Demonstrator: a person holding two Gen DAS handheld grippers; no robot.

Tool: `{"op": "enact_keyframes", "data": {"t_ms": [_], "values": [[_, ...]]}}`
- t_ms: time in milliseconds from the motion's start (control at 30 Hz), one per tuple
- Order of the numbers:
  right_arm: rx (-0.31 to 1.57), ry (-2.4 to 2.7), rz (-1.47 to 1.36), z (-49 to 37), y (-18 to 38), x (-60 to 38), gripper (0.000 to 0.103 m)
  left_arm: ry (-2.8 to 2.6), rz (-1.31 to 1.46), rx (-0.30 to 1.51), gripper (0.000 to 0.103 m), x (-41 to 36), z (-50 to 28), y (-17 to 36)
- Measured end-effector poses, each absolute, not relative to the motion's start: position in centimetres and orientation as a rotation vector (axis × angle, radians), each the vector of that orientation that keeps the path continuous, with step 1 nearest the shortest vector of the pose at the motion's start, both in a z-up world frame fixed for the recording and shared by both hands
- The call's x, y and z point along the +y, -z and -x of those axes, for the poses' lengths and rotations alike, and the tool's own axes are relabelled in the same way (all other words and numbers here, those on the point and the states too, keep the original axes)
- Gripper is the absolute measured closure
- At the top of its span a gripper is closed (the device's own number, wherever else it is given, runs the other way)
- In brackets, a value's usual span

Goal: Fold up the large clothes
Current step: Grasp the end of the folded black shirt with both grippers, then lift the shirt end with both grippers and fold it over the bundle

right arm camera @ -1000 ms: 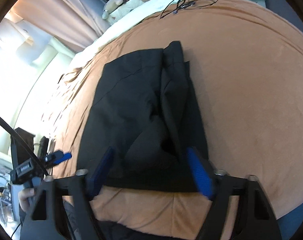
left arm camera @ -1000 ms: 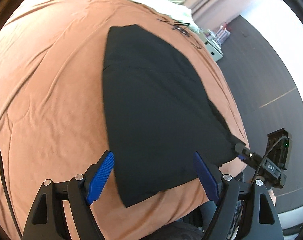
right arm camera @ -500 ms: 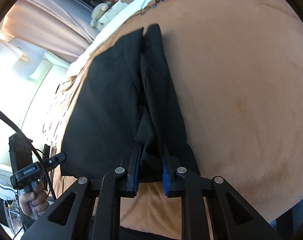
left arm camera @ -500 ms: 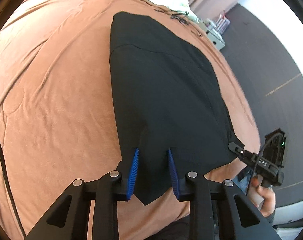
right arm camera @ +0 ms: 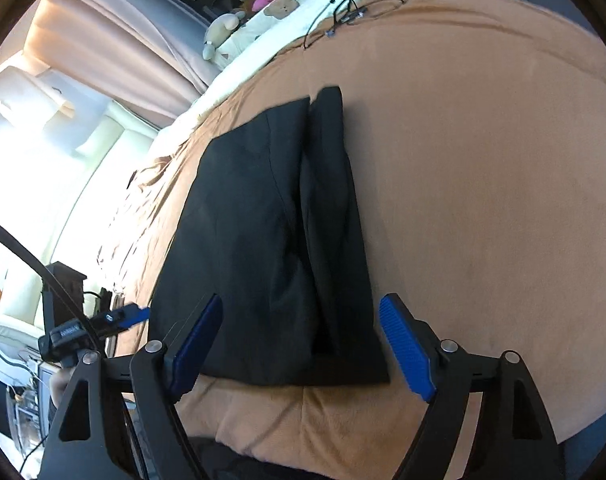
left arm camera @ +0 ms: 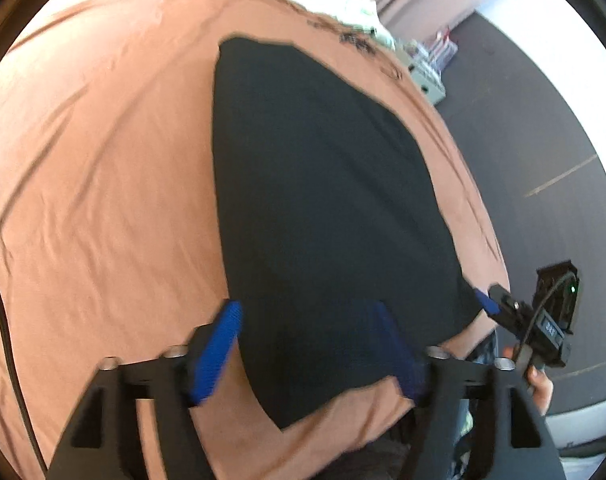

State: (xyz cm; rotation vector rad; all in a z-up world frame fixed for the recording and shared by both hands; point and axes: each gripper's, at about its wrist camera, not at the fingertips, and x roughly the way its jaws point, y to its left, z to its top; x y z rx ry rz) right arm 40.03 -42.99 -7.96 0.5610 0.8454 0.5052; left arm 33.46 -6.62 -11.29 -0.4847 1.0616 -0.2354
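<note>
Left tool (left arm camera: 307, 348): jaws opening, wide, straddling near-left corner of black garment (left arm camera: 323, 216), nothing gripped. Right tool (right arm camera: 299, 348): jaws opening, wide, straddling garment's near hem at right side, nothing gripped. Garment flat on brown bed cover (right arm camera: 483, 200), long axis running away from both tools; folded flap along its right edge. No containers near garment.

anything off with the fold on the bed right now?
Mostly tidy. The black garment lies flat on the orange blanket, but along its right side a narrower folded strip overlaps loosely, with a dark gap at the near hem, so the edges don't line up. A tangle of cable sits at the far end.
</note>
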Motion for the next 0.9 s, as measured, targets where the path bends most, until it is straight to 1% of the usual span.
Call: {"op": "enact_keyframes", "data": {"t_ms": [233, 467, 733, 900], "values": [[0.881, -0.509, -0.493, -44.2, 6.4, -41.9, 0.023, 0.207, 0.49, 1.036, 0.026, -4.8, -37.0, 10.7], [0.956, -0.533, -0.515, -50.9, 7.7, -40.8, 0.023, 0.19, 0.49, 1.051, 0.026, -3.3, -40.3, 12.0], [1.027, -0.61, -0.589, -56.1, 10.4, -40.9, 0.023, 0.192, 0.487, 1.075, 0.026, -2.7, -44.2, 13.6], [1.025, -0.684, -0.643, -58.9, 11.5, -40.4, 0.023, 0.186, 0.49, 1.093, 0.026, -2.2, -46.3, 14.8]]}}
